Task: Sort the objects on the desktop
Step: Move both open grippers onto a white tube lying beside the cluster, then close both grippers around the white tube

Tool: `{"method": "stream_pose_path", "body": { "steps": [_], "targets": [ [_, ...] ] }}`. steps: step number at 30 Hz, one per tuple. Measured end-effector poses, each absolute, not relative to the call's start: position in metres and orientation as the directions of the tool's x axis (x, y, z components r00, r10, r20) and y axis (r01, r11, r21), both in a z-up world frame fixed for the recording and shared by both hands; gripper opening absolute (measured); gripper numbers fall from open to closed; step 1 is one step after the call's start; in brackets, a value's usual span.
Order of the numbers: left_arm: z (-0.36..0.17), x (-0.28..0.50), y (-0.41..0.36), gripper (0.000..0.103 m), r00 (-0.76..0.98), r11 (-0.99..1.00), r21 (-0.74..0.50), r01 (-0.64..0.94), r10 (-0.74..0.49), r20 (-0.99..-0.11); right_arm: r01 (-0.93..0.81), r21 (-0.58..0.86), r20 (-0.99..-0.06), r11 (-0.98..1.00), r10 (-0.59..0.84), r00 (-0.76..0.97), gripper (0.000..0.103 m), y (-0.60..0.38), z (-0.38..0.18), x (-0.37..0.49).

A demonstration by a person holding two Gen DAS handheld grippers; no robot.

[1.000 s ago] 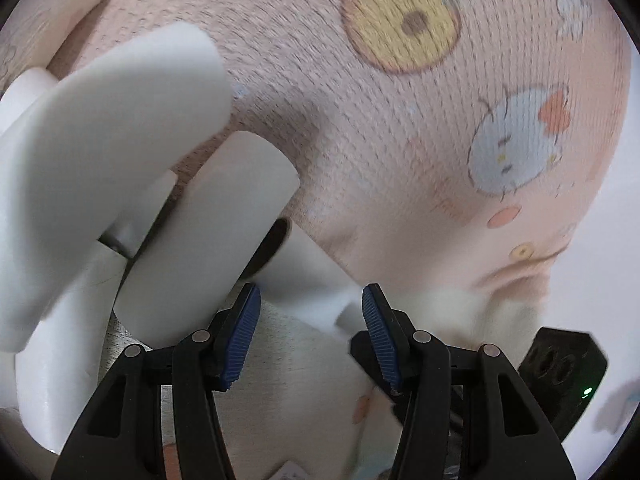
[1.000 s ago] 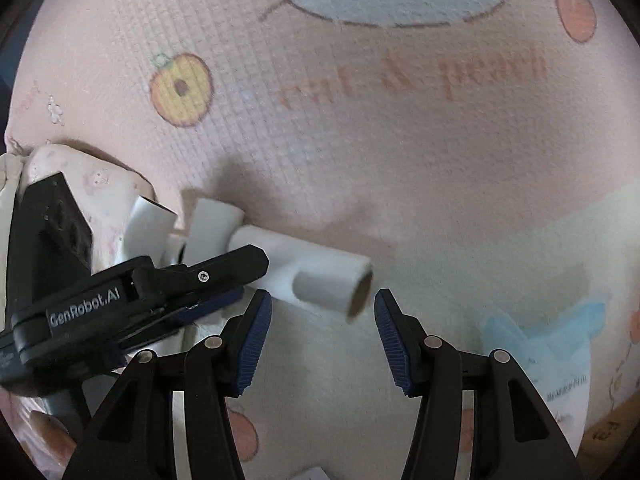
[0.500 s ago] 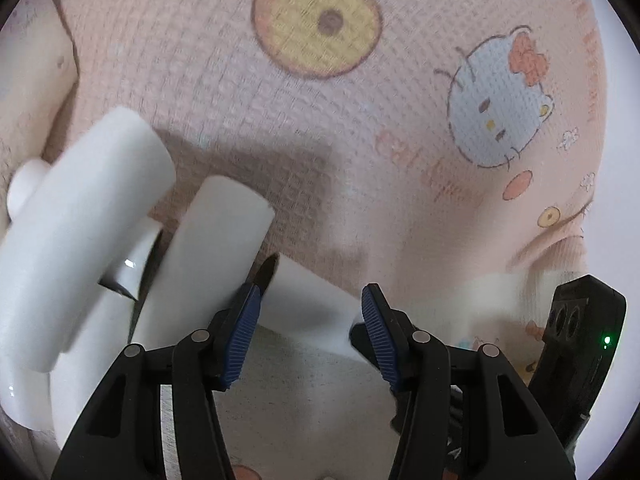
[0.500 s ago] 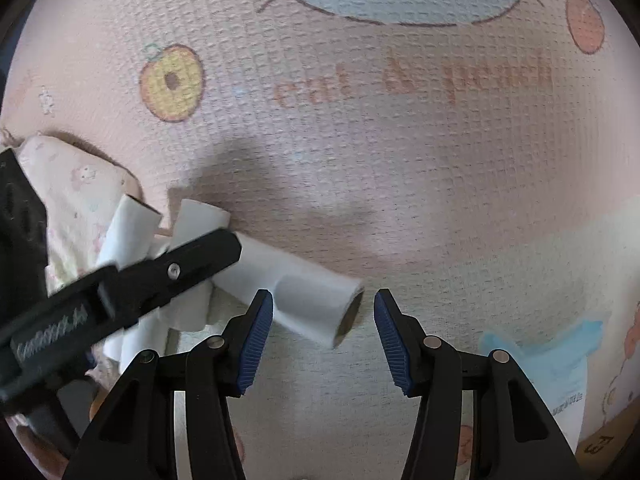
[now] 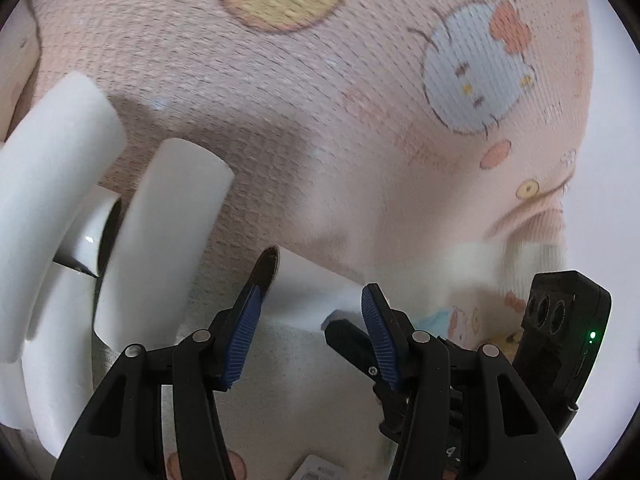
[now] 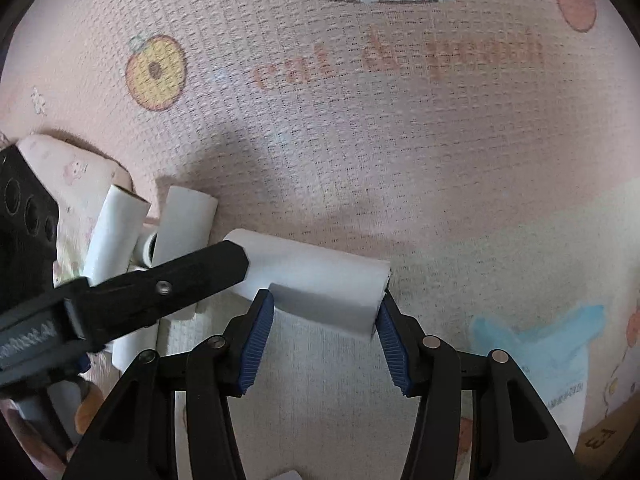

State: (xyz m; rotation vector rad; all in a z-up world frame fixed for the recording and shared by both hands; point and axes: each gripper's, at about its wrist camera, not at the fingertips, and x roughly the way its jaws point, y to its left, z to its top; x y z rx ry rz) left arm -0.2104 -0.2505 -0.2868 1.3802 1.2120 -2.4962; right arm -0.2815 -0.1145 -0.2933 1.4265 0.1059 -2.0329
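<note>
- I see my right gripper (image 6: pixel 325 322) angled down at a white paper roll (image 6: pixel 320 284) that lies on its side on the pink printed cloth (image 6: pixel 400 140). The roll sits crosswise between the blue pads. The right pad looks to be at the roll's open end, while the left pad meets its side; I cannot tell whether the jaws are actually pressing it.
- My left gripper (image 5: pixel 310 322) comes at the same roll (image 5: pixel 308 284) from its other end. Its jaws are spread with the roll's end between them, and I see no pad pressing on it. In the right wrist view one black finger (image 6: pixel 172 280) of this gripper lies across the roll's left part.
- Just left of the roll I have a cluster of more white tubes (image 5: pixel 160 240), some upright or leaning, touching one another.
- The pale lower band of the cloth runs under both grippers; a light blue packet (image 6: pixel 560 344) lies near the cloth's right edge in the right wrist view.
</note>
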Motion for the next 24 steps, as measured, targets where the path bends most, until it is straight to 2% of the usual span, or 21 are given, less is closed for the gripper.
{"method": "stream_pose_path", "body": {
  "steps": [6,9,11,20,24],
  "targets": [
    [-0.287,-0.211,-0.236,0.056,-0.584,-0.708,-0.625,0.329,0.367,-0.724,0.491,0.346,-0.866,-0.8,-0.474,-0.162,0.05,-0.088,-0.289,-0.27],
    [-0.287,-0.211,-0.223,0.056,-0.564,-0.686,-0.679,0.264,0.461,-0.685,0.46,0.3,-0.888,-0.835,-0.421,-0.186,0.05,-0.073,-0.286,-0.258],
    [-0.287,-0.212,-0.212,0.056,-0.544,-0.683,-0.692,0.234,0.497,-0.676,0.438,0.321,-0.889,-0.839,-0.426,-0.165,0.05,-0.067,-0.284,-0.247],
    [-0.28,-0.195,-0.181,0.056,-0.486,-0.824,-0.531,0.197,0.388,-0.783,0.433,0.319,-0.9,-0.843,-0.413,-0.141,0.05,-0.039,-0.28,-0.207],
    [-0.278,-0.191,-0.182,0.056,-0.499,-0.807,-0.552,0.21,0.397,-0.77,0.505,0.17,-0.928,-0.846,-0.31,-0.207,0.05,-0.055,-0.271,-0.2]
  ]
}}
